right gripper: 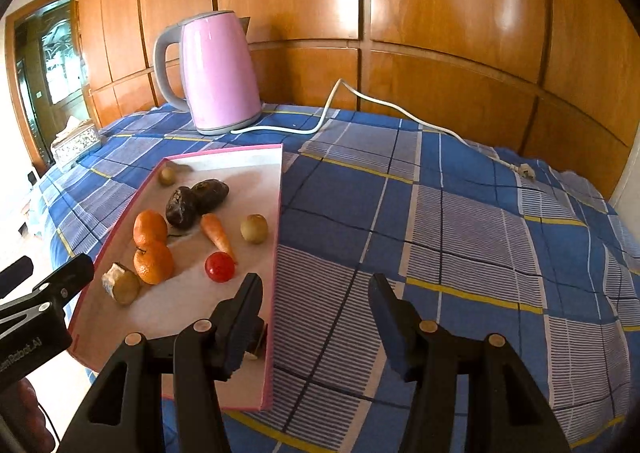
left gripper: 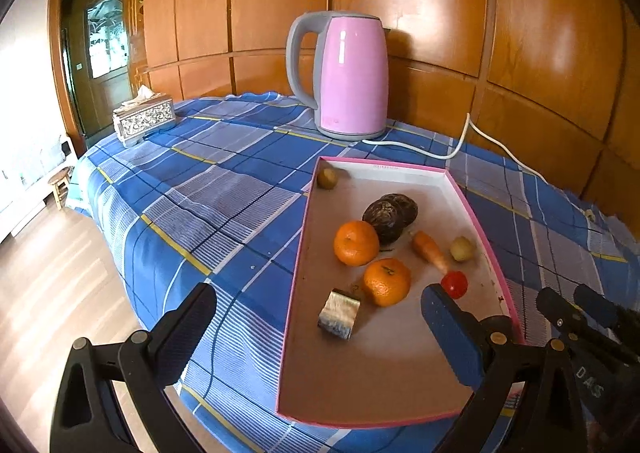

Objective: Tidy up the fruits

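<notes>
Both grippers, left (left gripper: 318, 319) & right (right gripper: 314, 303), hover w/ fingers spread, holding nothing. Fruits (left gripper: 356, 243) all lie in pink tray (left gripper: 298, 253) on table; fits pre-sort or done.

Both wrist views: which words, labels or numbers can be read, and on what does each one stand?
"DAS": on the right gripper's black body, left wrist view; it may be partial.
"...nRobot.AI": on the left gripper's black body, right wrist view; its start is cut off.
Pink print on the tray's far rim: too small to read.
</notes>
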`<state>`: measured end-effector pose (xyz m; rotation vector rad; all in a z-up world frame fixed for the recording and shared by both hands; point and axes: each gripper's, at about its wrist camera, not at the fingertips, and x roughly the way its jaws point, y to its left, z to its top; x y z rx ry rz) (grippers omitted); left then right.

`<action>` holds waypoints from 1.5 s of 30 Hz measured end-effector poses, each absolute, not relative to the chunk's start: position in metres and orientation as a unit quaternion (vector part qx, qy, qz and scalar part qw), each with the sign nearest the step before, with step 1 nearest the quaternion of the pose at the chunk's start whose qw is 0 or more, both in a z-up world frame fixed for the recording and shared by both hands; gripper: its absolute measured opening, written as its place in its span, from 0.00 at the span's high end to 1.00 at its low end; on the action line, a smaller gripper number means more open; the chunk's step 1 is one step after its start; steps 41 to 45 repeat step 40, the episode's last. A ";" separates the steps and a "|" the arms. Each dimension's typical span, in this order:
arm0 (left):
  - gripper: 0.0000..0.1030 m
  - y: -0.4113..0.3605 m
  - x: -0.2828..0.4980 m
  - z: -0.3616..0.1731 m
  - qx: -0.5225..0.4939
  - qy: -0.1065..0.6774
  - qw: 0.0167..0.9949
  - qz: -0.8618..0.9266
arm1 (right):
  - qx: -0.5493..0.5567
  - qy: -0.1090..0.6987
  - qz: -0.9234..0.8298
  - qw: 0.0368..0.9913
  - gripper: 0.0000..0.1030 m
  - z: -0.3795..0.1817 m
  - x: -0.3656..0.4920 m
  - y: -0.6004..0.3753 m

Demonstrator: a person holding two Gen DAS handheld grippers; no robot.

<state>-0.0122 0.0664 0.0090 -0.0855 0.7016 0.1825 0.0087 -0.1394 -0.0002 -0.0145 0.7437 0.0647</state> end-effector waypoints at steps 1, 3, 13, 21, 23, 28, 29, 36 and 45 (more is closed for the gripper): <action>0.00 0.067 -0.013 0.009 -0.042 0.341 0.935 0.091 | -0.007 0.363 0.033 0.931 0.46 0.000 0.009 -0.139; 0.00 0.067 -0.014 0.010 -0.042 0.336 0.936 0.096 | -0.008 0.363 0.034 0.931 0.46 0.000 0.008 -0.138; 0.00 0.069 -0.014 0.011 -0.045 0.337 0.935 0.105 | -0.010 0.360 0.038 0.932 0.46 0.001 0.008 -0.136; 0.00 0.069 -0.014 0.011 -0.046 0.336 0.935 0.105 | -0.012 0.361 0.041 0.932 0.46 0.001 0.009 -0.134; 0.00 0.069 -0.014 0.012 -0.045 0.336 0.935 0.105 | -0.012 0.361 0.041 0.932 0.46 0.001 0.009 -0.134; 0.00 0.069 -0.014 0.011 -0.044 0.339 0.934 0.105 | -0.012 0.362 0.041 0.931 0.46 0.001 0.009 -0.134; 0.00 0.069 -0.014 0.011 -0.044 0.340 0.934 0.105 | -0.012 0.361 0.041 0.931 0.46 0.001 0.009 -0.134; 0.00 0.069 -0.014 0.010 -0.038 0.341 0.934 0.101 | -0.012 0.362 0.041 0.931 0.46 0.001 0.008 -0.134; 0.00 0.068 -0.014 0.010 -0.040 0.341 0.934 0.096 | -0.010 0.361 0.041 0.932 0.46 0.001 0.008 -0.134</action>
